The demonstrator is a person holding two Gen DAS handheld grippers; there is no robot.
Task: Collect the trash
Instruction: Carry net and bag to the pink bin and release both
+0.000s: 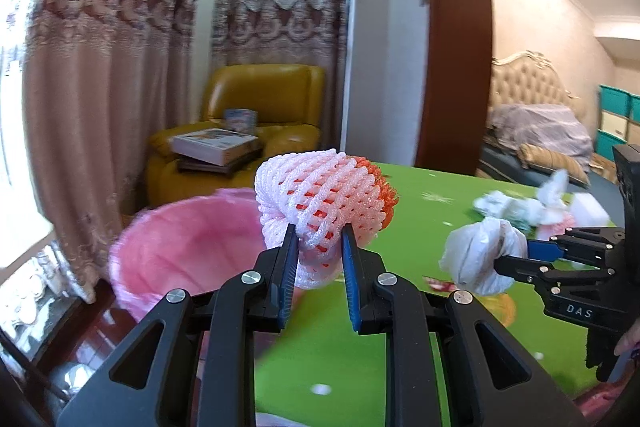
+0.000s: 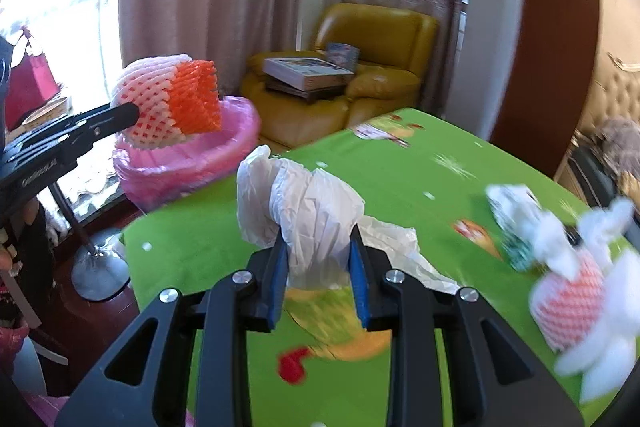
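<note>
Left claw (image 1: 320, 231): clenched on foam fruit net (image 1: 324, 195), centre frame.
Right claw (image 2: 319, 233): clenched on crumpled white plastic bag (image 2: 308, 215).
Pink-lined bin (image 2: 224, 155): seen left of green desk (image 2: 420, 179).

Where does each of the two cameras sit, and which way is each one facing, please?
Left wrist: on the left gripper, looking along its fingers at the foam fruit net it holds, toward the pink bin; the right gripper shows.
Right wrist: on the right gripper, looking over its white plastic bag and the green table; the left gripper shows.
Shared: bin, table, yellow armchair, curtains.
</note>
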